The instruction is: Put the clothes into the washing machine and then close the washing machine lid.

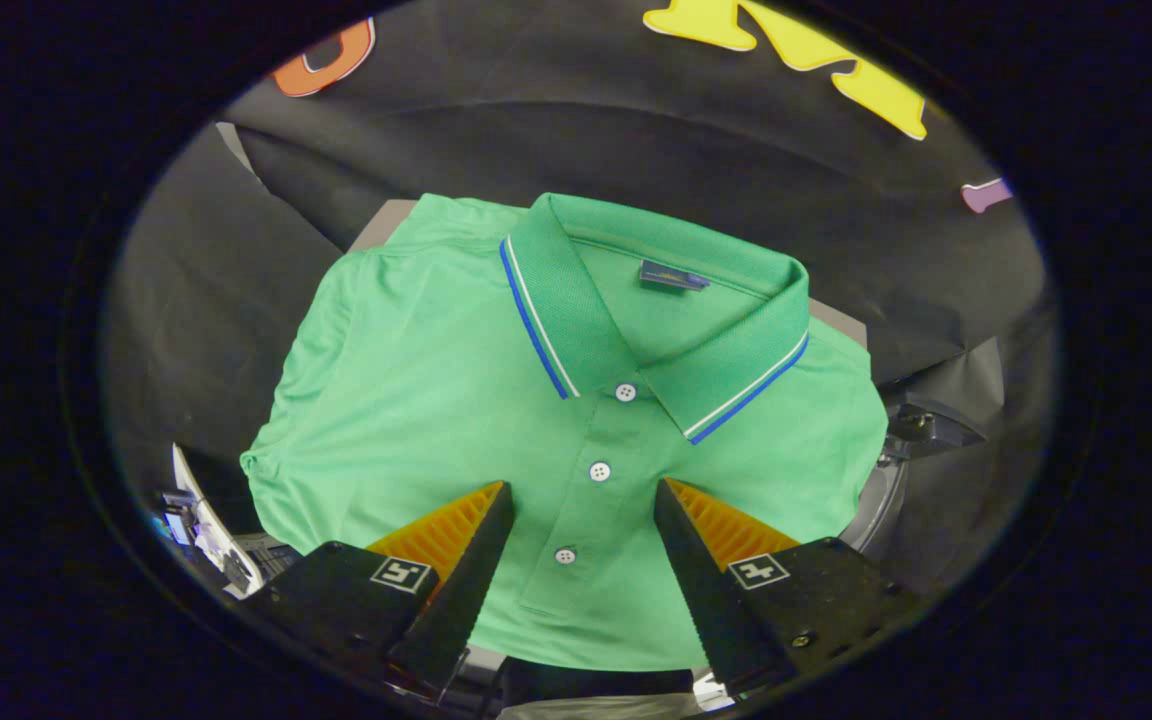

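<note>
- Folded green polo shirt [496,400] lies flat, collar at the far end, 3 white buttons down its placket.
- Gripper [583,495] hovers wide open over the near placket, holding nothing.

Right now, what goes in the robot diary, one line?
gripper: open | over folded green polo shirt | placket between fingers | shirt not gripped yet

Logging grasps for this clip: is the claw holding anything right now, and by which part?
Nothing is held. The claw is open, its fingers apart over the placket of the folded green polo shirt.
</note>
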A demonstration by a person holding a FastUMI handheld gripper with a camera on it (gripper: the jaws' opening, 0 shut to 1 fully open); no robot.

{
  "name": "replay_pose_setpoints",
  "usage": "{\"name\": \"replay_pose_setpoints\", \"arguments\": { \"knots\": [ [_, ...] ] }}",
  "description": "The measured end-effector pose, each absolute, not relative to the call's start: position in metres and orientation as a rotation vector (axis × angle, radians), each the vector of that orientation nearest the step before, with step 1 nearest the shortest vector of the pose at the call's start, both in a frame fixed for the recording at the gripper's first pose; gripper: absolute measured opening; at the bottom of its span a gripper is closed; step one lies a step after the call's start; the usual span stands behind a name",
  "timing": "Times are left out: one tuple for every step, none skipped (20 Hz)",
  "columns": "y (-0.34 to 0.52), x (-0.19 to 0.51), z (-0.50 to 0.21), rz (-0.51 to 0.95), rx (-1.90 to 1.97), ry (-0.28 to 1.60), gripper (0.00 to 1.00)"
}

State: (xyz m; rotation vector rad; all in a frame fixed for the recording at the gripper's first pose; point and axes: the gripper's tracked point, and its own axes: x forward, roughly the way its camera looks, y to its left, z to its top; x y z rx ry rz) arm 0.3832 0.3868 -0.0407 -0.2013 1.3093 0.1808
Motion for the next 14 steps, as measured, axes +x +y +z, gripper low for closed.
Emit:
{"name": "replay_pose_setpoints", "arguments": {
  "knots": [
    [0.386, 0.383, -0.041, 0.189, -0.204, 1.309, 0.89],
    [0.382, 0.384, -0.04, 0.199, -0.212, 1.309, 0.87],
    [0.379, 0.387, -0.04, 0.197, -0.206, 1.302, 0.82],
    [0.376, 0.39, -0.04, 0.183, -0.191, 1.291, 0.68],
    [0.373, 0.389, -0.041, 0.171, -0.173, 1.281, 0.54],
    [0.371, 0.391, -0.038, 0.168, -0.159, 1.275, 0.4],
    [0.369, 0.392, -0.039, 0.187, -0.158, 1.266, 0.26],
    [0.365, 0.393, -0.039, 0.21, -0.154, 1.26, 0.22],
    [0.362, 0.392, -0.041, 0.229, -0.142, 1.26, 0.15],
    [0.359, 0.387, -0.04, 0.221, -0.108, 1.287, 0.12],
    [0.355, 0.381, -0.038, 0.206, -0.077, 1.322, 0.09],
    [0.351, 0.376, -0.036, 0.213, -0.066, 1.334, 0.08],
    [0.344, 0.375, -0.035, 0.225, -0.068, 1.324, 0.07],
    [0.34, 0.373, -0.031, 0.226, -0.06, 1.315, 0.07]
  ]
}}
